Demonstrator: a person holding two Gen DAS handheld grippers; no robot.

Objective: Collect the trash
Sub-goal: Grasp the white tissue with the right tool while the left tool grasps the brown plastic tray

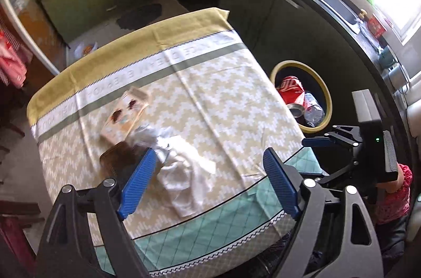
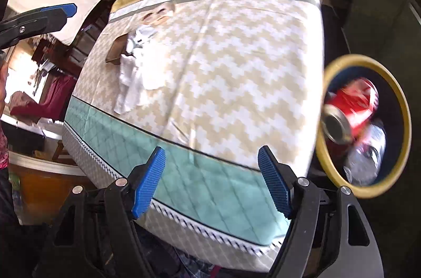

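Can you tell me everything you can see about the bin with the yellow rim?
The bin is round, with a thick yellow rim and a dark inside. It stands upright on the floor, right beside the table, lower than the tabletop. Inside lie a red can, tipped so that its silver end shows, and a crumpled clear plastic bottle leaning against it. No gripper touches it.

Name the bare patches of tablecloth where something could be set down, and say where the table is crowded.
Bare: the wide zigzag stretch of tablecloth between the white crumpled bag and the table edge beside the bin, and the teal border along the near edge. Crowded: the far left part, where the printed carton, a brown flat piece and the bag overlap.
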